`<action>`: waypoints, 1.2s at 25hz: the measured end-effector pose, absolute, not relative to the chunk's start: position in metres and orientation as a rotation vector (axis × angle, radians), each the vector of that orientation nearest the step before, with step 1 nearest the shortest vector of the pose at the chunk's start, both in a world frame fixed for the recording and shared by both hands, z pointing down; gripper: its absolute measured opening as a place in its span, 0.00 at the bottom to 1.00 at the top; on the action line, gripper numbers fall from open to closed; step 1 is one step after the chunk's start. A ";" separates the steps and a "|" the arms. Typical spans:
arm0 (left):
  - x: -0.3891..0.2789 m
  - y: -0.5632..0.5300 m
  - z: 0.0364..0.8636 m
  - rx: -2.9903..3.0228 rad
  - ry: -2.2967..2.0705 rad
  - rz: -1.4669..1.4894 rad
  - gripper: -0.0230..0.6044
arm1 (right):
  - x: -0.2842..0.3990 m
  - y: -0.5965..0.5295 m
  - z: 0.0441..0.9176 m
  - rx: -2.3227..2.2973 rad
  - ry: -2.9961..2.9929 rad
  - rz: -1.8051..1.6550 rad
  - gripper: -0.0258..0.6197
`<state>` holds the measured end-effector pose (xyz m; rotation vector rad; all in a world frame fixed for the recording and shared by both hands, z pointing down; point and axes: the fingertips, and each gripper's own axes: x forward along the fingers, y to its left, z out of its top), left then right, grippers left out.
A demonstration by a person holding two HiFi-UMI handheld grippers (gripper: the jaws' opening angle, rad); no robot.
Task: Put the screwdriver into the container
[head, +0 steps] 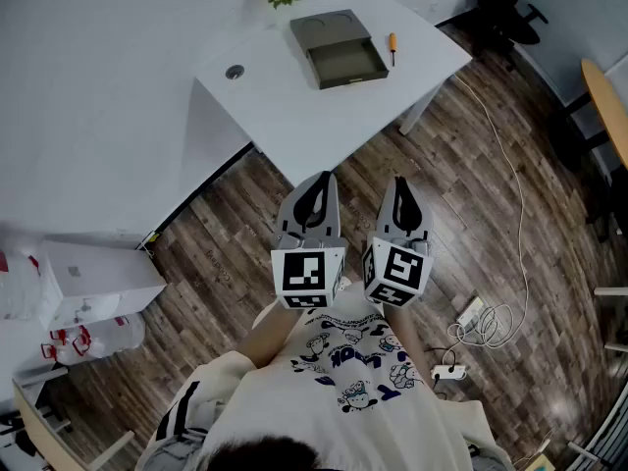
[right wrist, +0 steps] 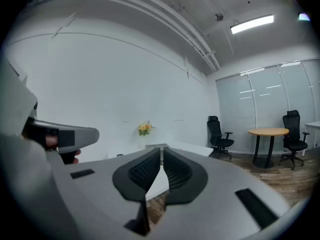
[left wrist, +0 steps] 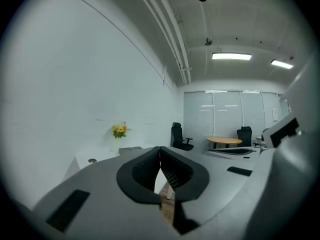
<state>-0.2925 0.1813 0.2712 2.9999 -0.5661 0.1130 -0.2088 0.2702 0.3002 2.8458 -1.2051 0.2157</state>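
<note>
Screwdriver (head: 392,47) on the white table (head: 285,116), just beside the dark open container (head: 339,52), well ahead of both grippers. A clean pickup probably calls for stepping closer, opening one set of jaws and straddling the orange handle. Left gripper (head: 320,183) and right gripper (head: 401,186) sit side by side near the chest, roughly level, jaws clenched on nothing

No text, brand or number can be read in the room. The dark print on the person's white shirt (head: 343,361) is too small to make out; the marker cubes (head: 307,273) carry only black-and-white square patterns.
</note>
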 end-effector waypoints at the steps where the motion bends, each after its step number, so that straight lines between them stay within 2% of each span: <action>1: -0.292 0.181 0.271 2.999 -0.564 0.114 0.06 | -0.209 0.269 0.299 2.849 -1.209 0.220 0.10; 16: -0.273 0.167 0.281 2.994 -0.538 0.159 0.06 | -0.194 0.253 0.307 2.859 -1.210 0.264 0.10; 30: -0.208 0.120 0.278 3.007 -0.469 0.156 0.06 | -0.130 0.211 0.303 2.899 -1.143 0.238 0.10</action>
